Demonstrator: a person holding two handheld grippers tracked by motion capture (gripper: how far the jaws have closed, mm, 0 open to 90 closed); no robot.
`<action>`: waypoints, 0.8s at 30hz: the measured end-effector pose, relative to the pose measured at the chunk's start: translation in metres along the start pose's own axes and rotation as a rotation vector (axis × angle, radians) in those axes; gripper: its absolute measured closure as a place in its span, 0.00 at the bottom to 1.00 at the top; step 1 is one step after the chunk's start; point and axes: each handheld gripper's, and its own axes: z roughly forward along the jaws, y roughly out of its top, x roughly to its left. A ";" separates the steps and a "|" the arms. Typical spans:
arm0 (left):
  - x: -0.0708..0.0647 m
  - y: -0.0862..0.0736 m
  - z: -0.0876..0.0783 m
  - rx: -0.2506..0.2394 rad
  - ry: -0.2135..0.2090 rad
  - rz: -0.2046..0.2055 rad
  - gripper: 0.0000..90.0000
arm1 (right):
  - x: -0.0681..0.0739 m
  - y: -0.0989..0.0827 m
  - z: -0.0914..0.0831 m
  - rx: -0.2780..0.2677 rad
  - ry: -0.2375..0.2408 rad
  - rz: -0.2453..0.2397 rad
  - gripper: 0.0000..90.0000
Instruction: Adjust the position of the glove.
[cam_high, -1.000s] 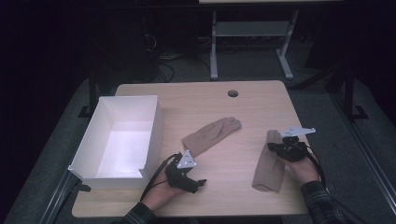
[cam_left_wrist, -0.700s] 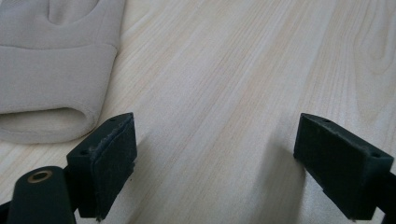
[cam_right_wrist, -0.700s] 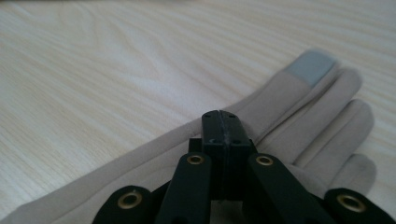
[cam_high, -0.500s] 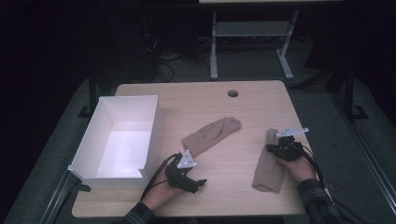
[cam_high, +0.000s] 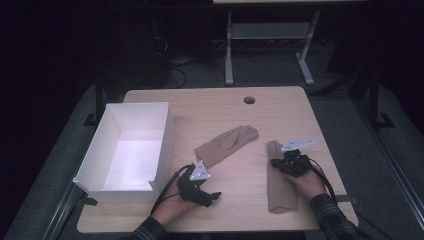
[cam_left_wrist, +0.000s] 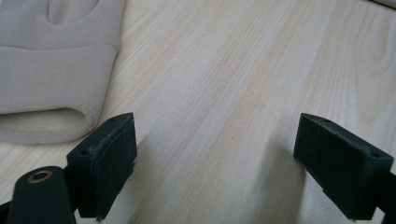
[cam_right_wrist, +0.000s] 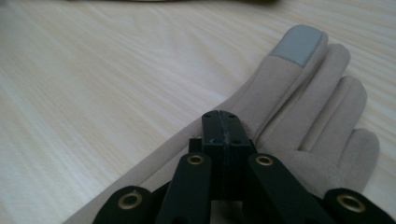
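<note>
Two beige gloves lie flat on the wooden table (cam_high: 210, 107). One glove (cam_high: 227, 144) is in the middle, its cuff (cam_left_wrist: 51, 70) just left of my left gripper's jaws. My left gripper (cam_high: 214, 196) (cam_left_wrist: 219, 158) rests near the front edge, open, with bare wood between its jaws. The other glove (cam_high: 280, 187) lies at the right, fingers away from the person, with a grey pad on one fingertip (cam_right_wrist: 299, 44). My right gripper (cam_high: 274, 161) (cam_right_wrist: 223, 128) rests on this glove near the base of its fingers, jaws shut together, with no fabric visible between them.
An empty white box (cam_high: 165, 135) stands at the table's left side. A round cable hole (cam_high: 249, 100) is near the far edge. Bare wood lies between the two gloves. Beyond the table are dark floor and a metal frame (cam_high: 229, 50).
My right gripper has slid a little left and toward the person along the right glove. The left gripper and both gloves stay put.
</note>
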 end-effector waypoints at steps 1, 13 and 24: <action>0.000 0.000 0.000 0.001 -0.001 0.000 0.14 | 0.004 0.001 0.001 0.002 0.003 -0.008 1.00; 0.000 0.000 0.000 0.002 0.000 0.001 0.14 | 0.030 0.011 0.011 0.017 0.031 -0.061 1.00; 0.000 0.000 0.000 0.002 0.000 0.000 0.14 | 0.017 0.007 -0.012 -0.067 0.028 -0.032 0.82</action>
